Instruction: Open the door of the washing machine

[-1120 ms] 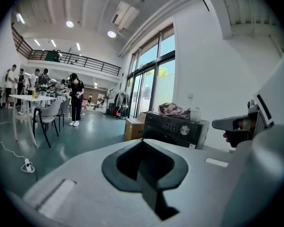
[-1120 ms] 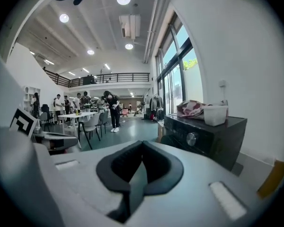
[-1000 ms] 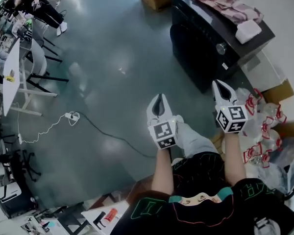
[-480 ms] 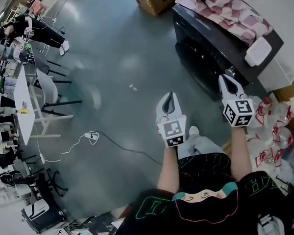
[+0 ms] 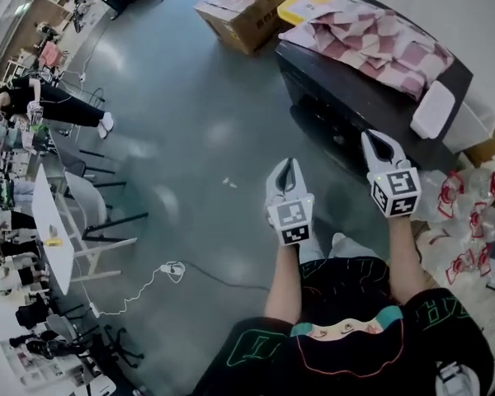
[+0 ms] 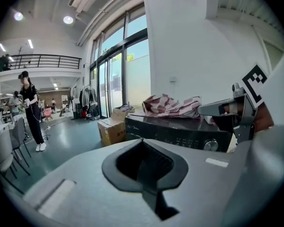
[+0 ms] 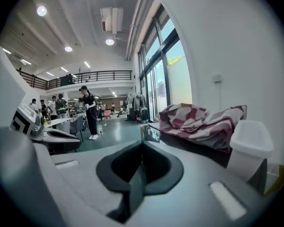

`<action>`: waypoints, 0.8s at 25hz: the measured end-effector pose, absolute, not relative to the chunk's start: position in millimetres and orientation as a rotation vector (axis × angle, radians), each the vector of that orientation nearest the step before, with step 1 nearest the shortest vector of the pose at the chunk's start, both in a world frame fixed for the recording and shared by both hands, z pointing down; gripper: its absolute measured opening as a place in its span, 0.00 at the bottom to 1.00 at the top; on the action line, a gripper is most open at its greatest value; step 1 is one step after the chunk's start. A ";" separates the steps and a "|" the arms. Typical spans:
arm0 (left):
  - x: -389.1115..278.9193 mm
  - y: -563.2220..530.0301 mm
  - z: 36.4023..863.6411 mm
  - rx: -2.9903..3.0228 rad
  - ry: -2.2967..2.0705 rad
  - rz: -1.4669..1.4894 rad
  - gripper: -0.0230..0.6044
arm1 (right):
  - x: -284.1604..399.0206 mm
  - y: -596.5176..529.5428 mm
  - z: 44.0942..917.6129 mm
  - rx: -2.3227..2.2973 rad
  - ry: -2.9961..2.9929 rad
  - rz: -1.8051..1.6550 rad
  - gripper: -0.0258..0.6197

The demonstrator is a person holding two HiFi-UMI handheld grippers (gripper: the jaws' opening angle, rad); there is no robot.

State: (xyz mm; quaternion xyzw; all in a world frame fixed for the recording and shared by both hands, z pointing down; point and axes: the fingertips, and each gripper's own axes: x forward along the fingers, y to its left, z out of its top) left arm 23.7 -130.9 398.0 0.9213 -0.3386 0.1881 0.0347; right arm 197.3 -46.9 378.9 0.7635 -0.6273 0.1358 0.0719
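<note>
1. I hold both tools up ahead of me. My left gripper and right gripper are each clenched tight, jaws pressed together with nothing between them.
2. The washing machine, a black cabinet, stands on the grey floor just beyond the grippers, to the right. Neither gripper touches it.
3. Its door sits in the front face, which looks toward the left. From this steep, dark angle it seems to be closed, though I cannot be sure.
4. A red-and-white chequered cloth lies heaped on the machine's top, with a white tub at the near right edge.
5. A cardboard box rests on the floor on the far side of the machine. Clear bags with red print are piled near me on the right.
6. A white cable trails across the floor at the near left, well apart from the machine.
</note>
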 end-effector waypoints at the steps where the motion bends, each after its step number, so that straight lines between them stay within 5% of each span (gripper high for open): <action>1: 31.5 -142.8 405.9 2.835 -1.011 0.597 0.05 | 200.3 -55.9 385.5 2.290 -1.870 0.412 0.04; 20: 137.8 -321.7 563.8 2.933 -0.222 1.069 0.06 | 197.8 -189.9 528.7 2.191 -1.447 0.752 0.04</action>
